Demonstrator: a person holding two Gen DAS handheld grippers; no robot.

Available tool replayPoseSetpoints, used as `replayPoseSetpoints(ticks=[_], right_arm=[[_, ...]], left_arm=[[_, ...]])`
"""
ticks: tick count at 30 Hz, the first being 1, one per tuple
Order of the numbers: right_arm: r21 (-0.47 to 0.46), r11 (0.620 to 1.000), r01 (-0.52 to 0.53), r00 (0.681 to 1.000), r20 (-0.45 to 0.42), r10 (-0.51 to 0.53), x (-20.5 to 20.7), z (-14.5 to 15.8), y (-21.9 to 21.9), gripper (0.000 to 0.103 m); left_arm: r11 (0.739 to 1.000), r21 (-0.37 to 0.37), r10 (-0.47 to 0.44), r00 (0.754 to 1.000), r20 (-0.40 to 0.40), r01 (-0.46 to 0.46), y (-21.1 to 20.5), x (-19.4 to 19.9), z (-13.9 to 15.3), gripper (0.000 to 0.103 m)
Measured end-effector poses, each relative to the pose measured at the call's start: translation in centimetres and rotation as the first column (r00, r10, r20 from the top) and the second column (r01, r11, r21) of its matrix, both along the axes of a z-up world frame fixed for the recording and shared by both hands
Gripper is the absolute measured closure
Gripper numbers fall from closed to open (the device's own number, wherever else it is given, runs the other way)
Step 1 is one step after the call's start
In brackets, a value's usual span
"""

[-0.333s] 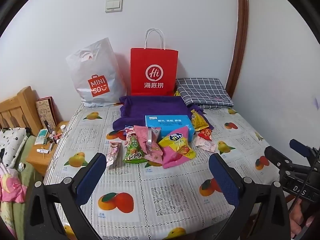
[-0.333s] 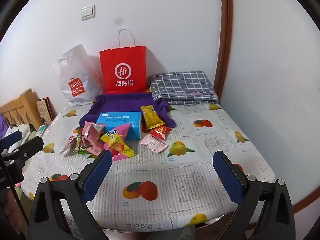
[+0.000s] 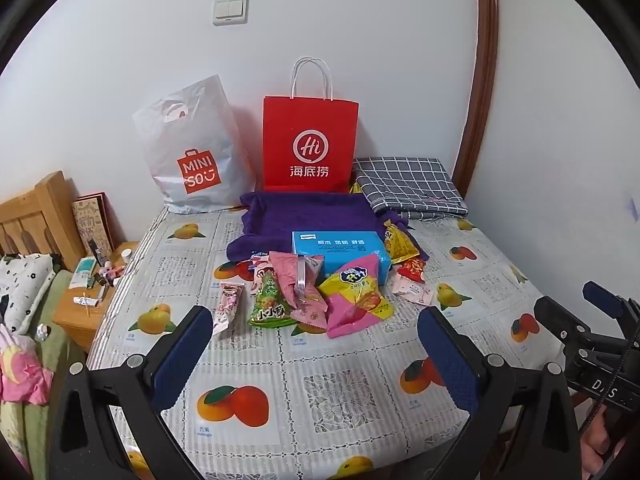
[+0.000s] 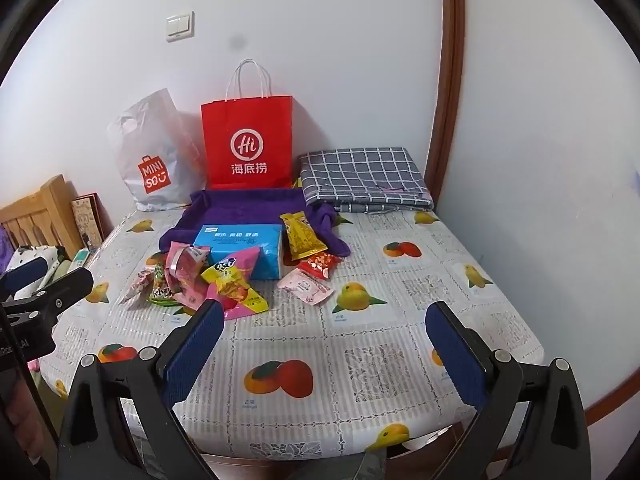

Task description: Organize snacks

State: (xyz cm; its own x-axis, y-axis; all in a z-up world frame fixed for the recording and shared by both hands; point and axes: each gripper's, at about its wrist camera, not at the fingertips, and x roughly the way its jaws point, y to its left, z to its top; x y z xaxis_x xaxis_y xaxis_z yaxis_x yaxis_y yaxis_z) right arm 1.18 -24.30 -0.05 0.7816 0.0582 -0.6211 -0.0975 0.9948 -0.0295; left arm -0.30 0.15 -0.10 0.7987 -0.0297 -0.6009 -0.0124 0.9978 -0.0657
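Several snack packets lie in a heap mid-table: a pink and yellow bag [image 3: 352,300] [image 4: 236,284], a green packet [image 3: 270,304], a pink packet [image 3: 300,280], a small pink bar [image 3: 228,306], a yellow packet [image 3: 398,242] [image 4: 302,236], a red packet [image 3: 412,270] [image 4: 320,264]. A blue tissue box [image 3: 340,250] [image 4: 240,246] sits behind them on a purple cloth tray [image 3: 304,216] [image 4: 248,208]. My left gripper [image 3: 314,338] is open and empty, above the table's front. My right gripper [image 4: 324,334] is open and empty, to the right.
A red paper bag [image 3: 310,148] and a white MINISO plastic bag [image 3: 192,160] stand against the back wall. A folded checked cloth [image 3: 408,184] lies at the back right. A wooden nightstand [image 3: 80,304] with small items stands left of the fruit-print table [image 3: 340,392].
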Motion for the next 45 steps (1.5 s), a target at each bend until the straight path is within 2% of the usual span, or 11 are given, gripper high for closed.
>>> replayPoseSetpoints(ticks=[45], right_arm=[[0.016,1.000,-0.016,1.000,0.020,0.016,-0.46,0.11,0.35,0.003]], left_arm=[[1.000,-0.003,0.017,1.000,-0.004,-0.017,0.88,-0.26,-0.19,0.000]])
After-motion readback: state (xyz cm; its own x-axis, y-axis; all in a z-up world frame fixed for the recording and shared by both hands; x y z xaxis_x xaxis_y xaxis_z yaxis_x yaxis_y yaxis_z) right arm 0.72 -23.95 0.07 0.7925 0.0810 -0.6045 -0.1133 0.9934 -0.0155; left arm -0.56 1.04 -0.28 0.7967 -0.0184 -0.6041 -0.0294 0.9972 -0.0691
